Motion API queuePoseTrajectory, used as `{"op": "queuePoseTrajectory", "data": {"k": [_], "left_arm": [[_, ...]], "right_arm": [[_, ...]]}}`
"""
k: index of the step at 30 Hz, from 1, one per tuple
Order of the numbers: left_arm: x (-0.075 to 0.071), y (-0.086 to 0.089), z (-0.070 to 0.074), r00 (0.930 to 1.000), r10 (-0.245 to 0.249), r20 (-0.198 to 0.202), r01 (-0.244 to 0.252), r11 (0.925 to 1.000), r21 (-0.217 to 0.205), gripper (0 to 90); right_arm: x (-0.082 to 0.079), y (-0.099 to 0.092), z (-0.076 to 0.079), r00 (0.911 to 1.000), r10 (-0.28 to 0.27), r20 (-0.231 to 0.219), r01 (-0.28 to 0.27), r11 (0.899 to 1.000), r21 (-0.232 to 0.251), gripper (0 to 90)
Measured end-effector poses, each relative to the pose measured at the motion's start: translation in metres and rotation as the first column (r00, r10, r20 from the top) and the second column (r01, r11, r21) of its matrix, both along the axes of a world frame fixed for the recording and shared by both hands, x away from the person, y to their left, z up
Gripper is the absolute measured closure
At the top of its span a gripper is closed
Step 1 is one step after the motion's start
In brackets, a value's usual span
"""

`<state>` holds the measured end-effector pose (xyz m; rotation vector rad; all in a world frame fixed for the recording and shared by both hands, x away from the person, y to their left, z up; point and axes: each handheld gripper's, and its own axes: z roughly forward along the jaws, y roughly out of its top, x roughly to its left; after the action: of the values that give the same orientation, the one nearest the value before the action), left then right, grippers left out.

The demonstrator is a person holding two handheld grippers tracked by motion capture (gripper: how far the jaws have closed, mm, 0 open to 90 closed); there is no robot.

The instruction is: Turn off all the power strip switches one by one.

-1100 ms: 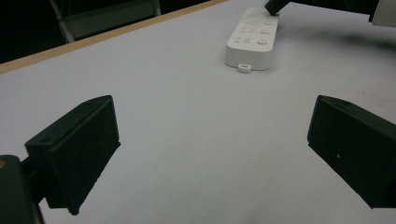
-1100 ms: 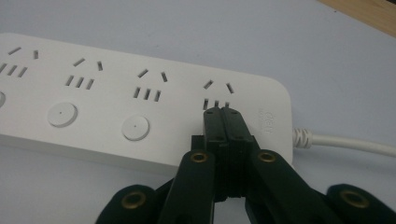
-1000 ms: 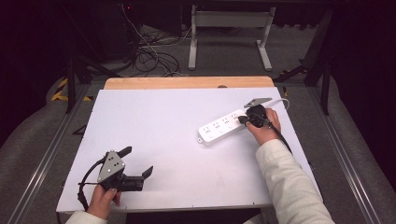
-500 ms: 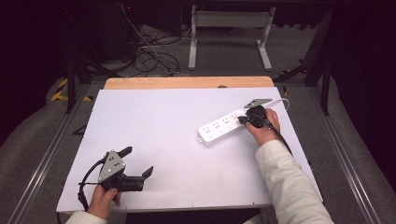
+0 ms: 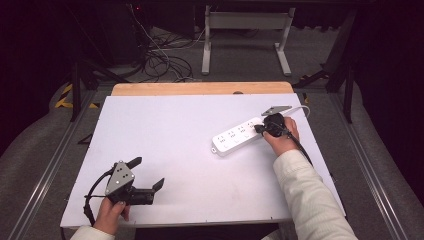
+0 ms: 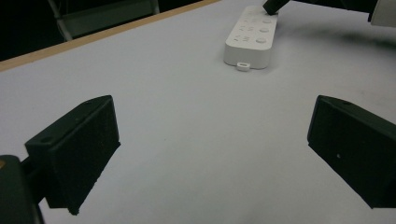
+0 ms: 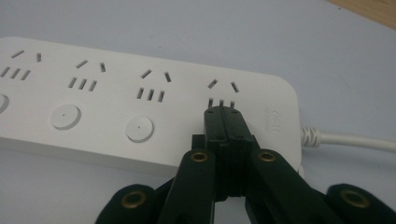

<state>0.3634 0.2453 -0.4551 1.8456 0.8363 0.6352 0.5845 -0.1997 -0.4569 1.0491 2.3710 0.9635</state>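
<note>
A white power strip (image 5: 234, 138) lies slantwise on the white table at the right, its white cable (image 7: 350, 140) leaving the far end. My right gripper (image 5: 258, 129) is shut, and its joined jaw tips press down on the strip's end section, just below the last socket (image 7: 223, 93). In the right gripper view the shut tips (image 7: 227, 113) cover the spot where that socket's round button would be. My left gripper (image 5: 147, 173) rests near the table's front left, open and holding nothing. From the left gripper view, the strip (image 6: 250, 39) is far ahead of the open left gripper (image 6: 210, 140).
The white table top (image 5: 180, 130) has a wooden strip (image 5: 200, 88) along its far edge. Behind the table are tangled floor cables (image 5: 165, 65) and a metal stand (image 5: 245, 30). Rails run along both sides of the table.
</note>
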Motion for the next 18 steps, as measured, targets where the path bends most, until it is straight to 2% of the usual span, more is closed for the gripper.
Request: {"op": "queuePoseTrajectory", "data": {"k": [2, 5, 7, 8, 9, 12, 13, 18], "left_arm": [[0.000, 0.000, 0.000, 1.0000, 0.000, -0.002, 0.000, 1.0000, -0.003, 2.8], [-0.001, 0.000, 0.000, 1.0000, -0.001, 0.000, 0.001, 1.0000, -0.001, 2.8], [0.000, 0.001, 0.000, 1.0000, 0.003, -0.002, -0.003, 1.0000, -0.007, 2.8], [0.000, 0.002, 0.000, 1.0000, 0.004, -0.004, -0.004, 0.9999, -0.012, 2.8], [0.001, 0.002, 0.000, 1.0000, 0.004, -0.004, -0.004, 0.9999, -0.010, 2.8], [0.000, 0.001, 0.000, 1.0000, 0.009, -0.001, -0.009, 0.9999, -0.012, 2.8], [0.001, 0.002, 0.001, 1.0000, 0.008, 0.005, -0.008, 1.0000, -0.006, 2.8], [0.001, 0.001, 0.001, 1.0000, 0.009, 0.001, -0.009, 0.9999, -0.013, 2.8]], "right_arm": [[0.001, 0.001, 0.001, 1.0000, -0.002, -0.002, 0.002, 1.000, -0.012, 90.0], [0.002, 0.000, 0.001, 0.9999, -0.007, -0.012, 0.007, 1.000, -0.001, 90.0], [0.001, 0.000, 0.003, 0.9999, -0.001, -0.011, 0.001, 1.000, -0.019, 90.0], [0.000, 0.000, 0.006, 0.9999, 0.001, 0.014, -0.001, 1.000, -0.018, 90.0], [-0.001, 0.000, 0.008, 1.0000, 0.000, 0.004, 0.001, 0.999, -0.040, 90.0], [-0.008, -0.005, 0.022, 0.9969, -0.001, 0.079, -0.004, 0.999, 0.054, 90.0], [-0.010, -0.006, 0.027, 0.9956, 0.006, 0.093, -0.013, 0.997, 0.070, 90.0], [-0.017, -0.009, 0.036, 0.9949, 0.027, 0.098, -0.033, 0.998, 0.061, 88.1]]}}
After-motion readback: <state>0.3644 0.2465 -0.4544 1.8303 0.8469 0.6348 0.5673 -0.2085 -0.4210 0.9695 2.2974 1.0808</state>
